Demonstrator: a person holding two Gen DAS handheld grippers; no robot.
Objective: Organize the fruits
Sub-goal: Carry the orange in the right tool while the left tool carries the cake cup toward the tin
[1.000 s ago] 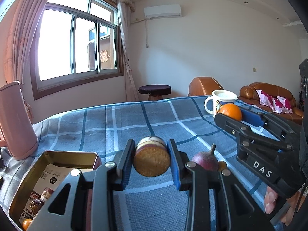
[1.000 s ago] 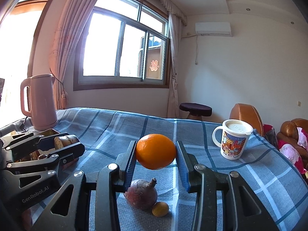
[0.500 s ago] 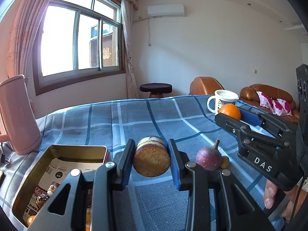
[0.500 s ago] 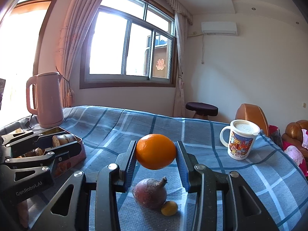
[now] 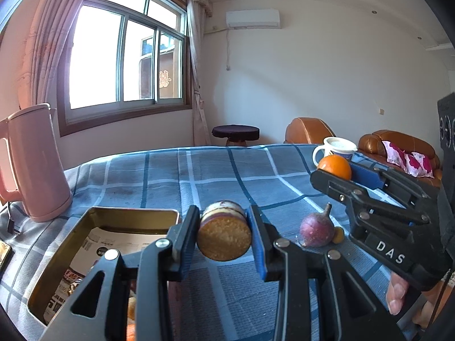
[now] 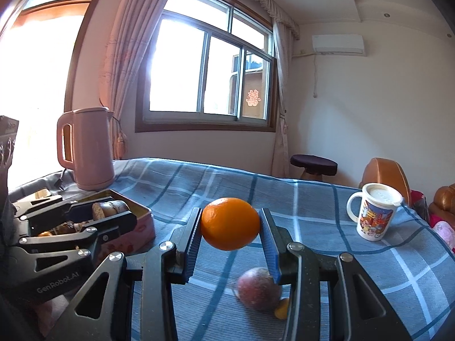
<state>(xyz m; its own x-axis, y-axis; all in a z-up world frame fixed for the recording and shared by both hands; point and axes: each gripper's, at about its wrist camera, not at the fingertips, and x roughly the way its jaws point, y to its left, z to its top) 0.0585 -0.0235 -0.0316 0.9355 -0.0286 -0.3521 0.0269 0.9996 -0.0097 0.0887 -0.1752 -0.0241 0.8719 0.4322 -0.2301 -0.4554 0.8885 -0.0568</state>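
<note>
Surface [image 5: 227,176] under blue checked cloth; gold tin [image 5: 93,227] near-left; carry step judged; left tongs [image 5: 224,234] clamp round brown-faced fruit [image 5: 224,238] beside tin rim; right tongs [image 6: 231,227] clamp orange [image 6: 230,223] above purple fruit [image 6: 257,288]; next calls for lowering into tin, then releasing.

One orange [image 6: 230,224]; one mug [image 6: 374,212]; one kettle [image 6: 90,148]; one tin [image 5: 113,221]
</note>
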